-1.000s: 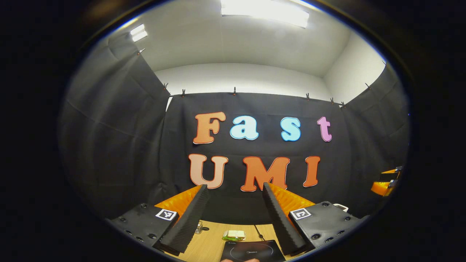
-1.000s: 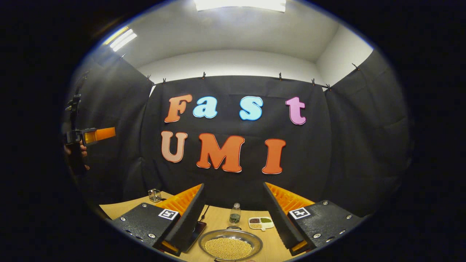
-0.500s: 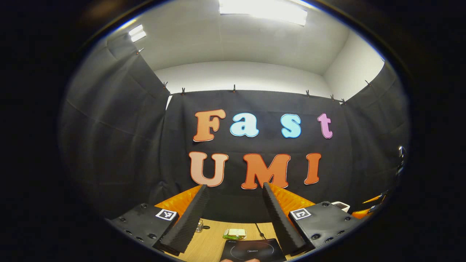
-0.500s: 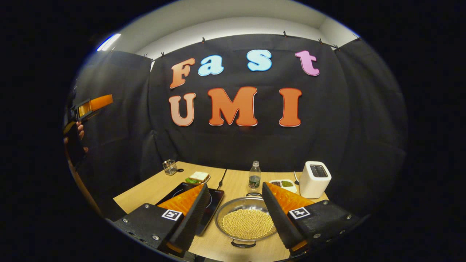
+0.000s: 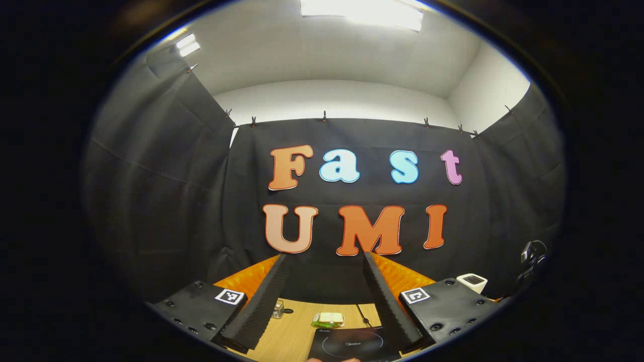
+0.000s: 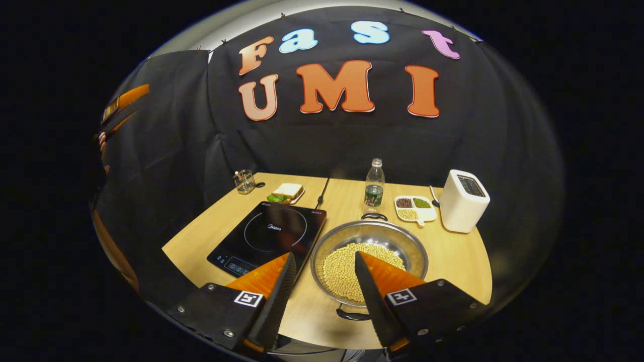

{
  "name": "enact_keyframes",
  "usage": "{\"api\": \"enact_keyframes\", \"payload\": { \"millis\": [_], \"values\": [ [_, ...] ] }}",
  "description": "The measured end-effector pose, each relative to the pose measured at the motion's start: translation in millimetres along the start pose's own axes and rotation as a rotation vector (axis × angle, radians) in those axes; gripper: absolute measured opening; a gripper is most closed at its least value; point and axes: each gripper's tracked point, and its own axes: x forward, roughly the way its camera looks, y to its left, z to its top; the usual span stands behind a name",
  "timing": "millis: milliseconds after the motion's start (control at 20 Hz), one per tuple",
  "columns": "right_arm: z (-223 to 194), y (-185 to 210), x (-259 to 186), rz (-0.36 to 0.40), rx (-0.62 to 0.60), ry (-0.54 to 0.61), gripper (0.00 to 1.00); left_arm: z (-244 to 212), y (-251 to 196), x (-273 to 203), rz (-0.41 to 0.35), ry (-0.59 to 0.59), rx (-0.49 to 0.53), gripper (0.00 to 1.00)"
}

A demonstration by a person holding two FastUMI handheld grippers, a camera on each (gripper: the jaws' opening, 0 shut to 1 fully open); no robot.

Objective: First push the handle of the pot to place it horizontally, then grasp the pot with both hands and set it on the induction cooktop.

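A steel pot point(image 6: 372, 241) holding pale beans sits on the wooden table point(image 6: 458, 266), just right of the black induction cooktop point(image 6: 269, 234). One pot handle point(image 6: 375, 216) points to the far side and the other handle point(image 6: 352, 314) points toward me. My right gripper point(image 6: 324, 259) hangs open above the pot's near left rim, touching nothing. My left gripper point(image 5: 324, 257) is open and held high, facing the back wall, with the cooktop point(image 5: 352, 344) low in its view. At the left edge of the right gripper view, the left gripper point(image 6: 123, 98) appears raised in a hand.
Behind the pot stand a water bottle point(image 6: 374, 183), a divided dish of beans point(image 6: 414, 208) and a white toaster point(image 6: 463, 200). A sandwich plate point(image 6: 287, 192) and a glass jar point(image 6: 244, 181) sit behind the cooktop. The table's near edge lies under my right gripper.
My right gripper has tipped down from the wall toward the table, bringing the pot and cooktop into full view. The left gripper has tilted down only slightly.
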Motion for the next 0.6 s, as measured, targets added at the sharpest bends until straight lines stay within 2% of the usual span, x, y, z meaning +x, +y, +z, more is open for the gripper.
{"api": "enact_keyframes", "payload": {
  "millis": [250, 350, 400, 450, 500, 600],
  "values": [
    [-34.1, 19.3, 17.9, 0.070, 0.028, 0.138, 0.54, -11.2, 1.5, 1.1, -0.003, 0.022, -0.002, 0.96],
    [-47.5, 26.0, 25.0, 0.087, 0.027, 0.179, 0.43, -13.5, 3.2, 2.8, -0.005, 0.028, -0.004, 0.98],
    [-57.1, 24.5, 24.9, 0.090, 0.030, 0.206, 0.29, -14.9, 4.7, 3.7, -0.002, 0.029, -0.004, 0.97],
    [-63.9, 25.1, 27.5, 0.091, 0.034, 0.234, 0.27, -15.1, 6.2, 4.5, 0.002, 0.030, -0.006, 0.97],
    [-72.8, 26.6, 29.6, 0.093, 0.038, 0.268, 0.19, -16.7, 6.9, 4.1, 0.001, 0.033, -0.007, 0.97],
    [-88.3, 27.2, 35.5, 0.096, 0.055, 0.329, 0.11, -20.5, 9.8, 6.2, 0.003, 0.039, -0.011, 0.97]
  ]
}}
